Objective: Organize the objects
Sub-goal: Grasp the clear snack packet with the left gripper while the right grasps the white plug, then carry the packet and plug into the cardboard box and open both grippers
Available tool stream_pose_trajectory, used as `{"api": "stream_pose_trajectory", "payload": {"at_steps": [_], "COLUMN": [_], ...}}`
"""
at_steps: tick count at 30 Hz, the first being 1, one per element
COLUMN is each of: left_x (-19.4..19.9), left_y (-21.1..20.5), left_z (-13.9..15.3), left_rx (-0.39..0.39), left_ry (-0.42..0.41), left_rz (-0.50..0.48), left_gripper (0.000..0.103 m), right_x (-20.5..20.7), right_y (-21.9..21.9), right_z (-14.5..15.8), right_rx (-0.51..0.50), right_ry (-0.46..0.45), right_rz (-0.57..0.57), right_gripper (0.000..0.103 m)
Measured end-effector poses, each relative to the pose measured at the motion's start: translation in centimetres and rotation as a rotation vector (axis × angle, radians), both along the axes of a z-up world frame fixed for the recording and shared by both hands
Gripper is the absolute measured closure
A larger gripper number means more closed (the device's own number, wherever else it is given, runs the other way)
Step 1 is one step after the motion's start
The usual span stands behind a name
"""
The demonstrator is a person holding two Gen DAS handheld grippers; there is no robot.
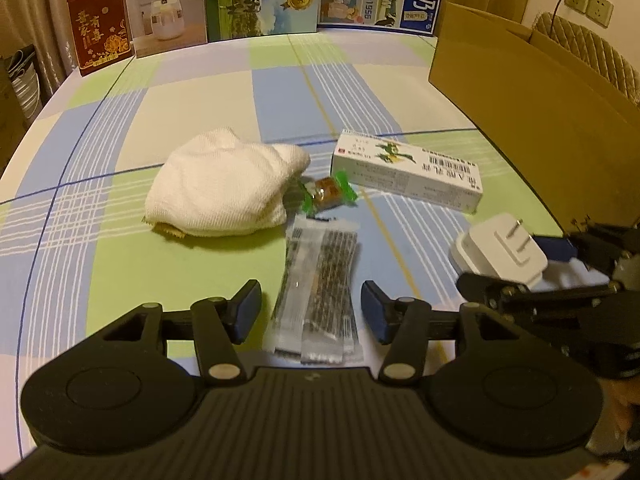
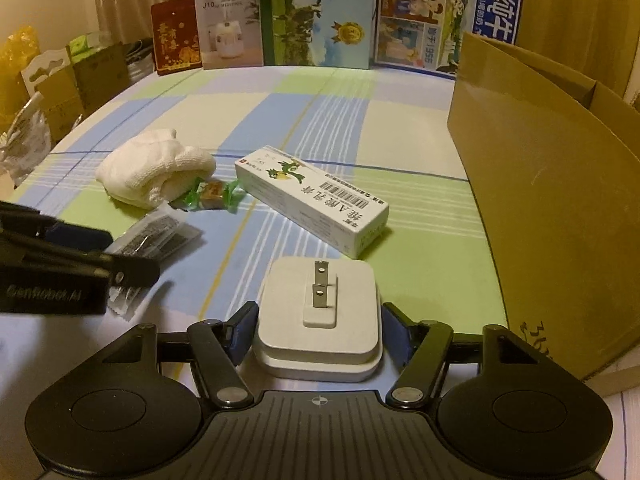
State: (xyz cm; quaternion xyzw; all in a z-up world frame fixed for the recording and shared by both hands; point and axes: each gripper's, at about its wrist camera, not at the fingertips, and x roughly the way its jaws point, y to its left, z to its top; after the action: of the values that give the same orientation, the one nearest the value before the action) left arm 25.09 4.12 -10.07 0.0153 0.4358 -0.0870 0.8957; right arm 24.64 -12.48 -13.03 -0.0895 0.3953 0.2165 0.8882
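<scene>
My left gripper (image 1: 311,314) is open, low over the checked tablecloth, with its pads on either side of the near end of several clear sachets (image 1: 316,288). It touches none of them. Beyond lie a crumpled white towel (image 1: 224,188), a green-wrapped candy (image 1: 326,194) and a long white medicine box (image 1: 404,172). My right gripper (image 2: 319,334) is shut on a white plug charger (image 2: 318,312), prongs pointing up. In the left wrist view the charger (image 1: 500,252) sits between the right gripper's fingers (image 1: 480,284) at the right edge. The left gripper (image 2: 128,254) reaches in from the left.
A big open cardboard box (image 2: 552,200) stands along the right side of the table. Several upright cartons, including a humidifier box (image 1: 160,8) and a red box (image 1: 100,24), line the far edge. Bags and cartons (image 2: 60,80) sit off the table's left.
</scene>
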Motion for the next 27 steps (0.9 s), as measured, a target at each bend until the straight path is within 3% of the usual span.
{"api": "stream_pose_trajectory", "payload": {"at_steps": [4, 7, 9, 18, 27], "left_x": [0.5, 0.5, 0.4, -1.7, -6.3], "left_y": [-0.6, -1.1, -1.2, -0.9, -2.3], "left_z": [-0.2, -0.6, -0.5, 1.6, 6.3], "left_rx": [0.014, 0.046, 0.05, -0.007, -0.055], "left_ry": [0.002, 0.015, 0.014, 0.007, -0.043], "left_rz": [-0.014, -0.029, -0.034, -0.004, 0.056], "left_gripper": [0.056, 0.069, 0.071, 0.072, 0.072], "right_x": [0.0, 0.0, -0.1, -1.4, -5.9], "right_y": [-0.1, -0.2, -0.2, -1.2, -3.9], "right_z": [0.1, 0.2, 0.4, 3.0, 7.8], "right_rx": [0.004, 0.01, 0.016, 0.05, 0.113], "right_ry": [0.009, 0.013, 0.014, -0.023, -0.064], "right_rz": [-0.001, -0.003, -0.001, 0.004, -0.001], "right_gripper": [0.04, 0.041, 0.041, 0.041, 0.041]}}
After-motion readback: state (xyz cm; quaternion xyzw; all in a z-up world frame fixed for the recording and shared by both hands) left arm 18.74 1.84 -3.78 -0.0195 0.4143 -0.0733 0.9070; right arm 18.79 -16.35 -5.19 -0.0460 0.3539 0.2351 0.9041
